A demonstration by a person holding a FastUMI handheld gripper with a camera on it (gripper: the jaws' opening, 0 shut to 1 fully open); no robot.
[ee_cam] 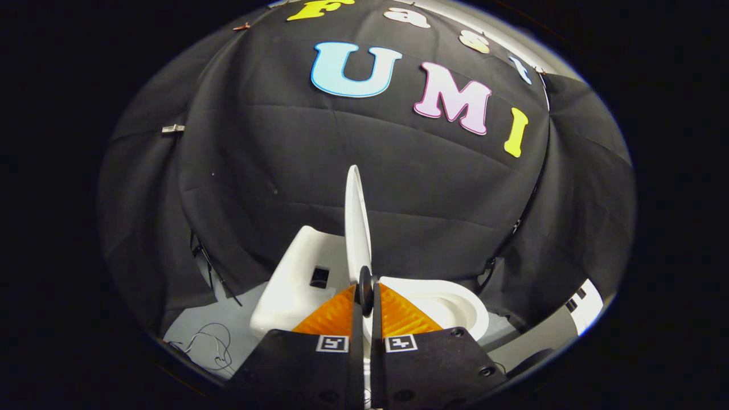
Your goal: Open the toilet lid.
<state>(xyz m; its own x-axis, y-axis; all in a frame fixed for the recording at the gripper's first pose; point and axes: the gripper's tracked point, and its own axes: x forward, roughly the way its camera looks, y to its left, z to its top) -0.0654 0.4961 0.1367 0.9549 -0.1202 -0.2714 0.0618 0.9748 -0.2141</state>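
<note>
A small white toilet (285, 285) stands on the grey floor just ahead of my fingers. Its tank is at the left and its open bowl (450, 304) at the right. The thin white lid (356, 222) stands nearly upright, seen edge-on, rising straight above my fingertips. My gripper (365, 290) is shut on the lid's lower edge, both fingers pressing on it from either side.
Black cloth walls close in behind and on both sides of the toilet. Thin wires (213, 341) lie on the grey floor to the left. A grey and white object (575, 310) sits low at the right.
</note>
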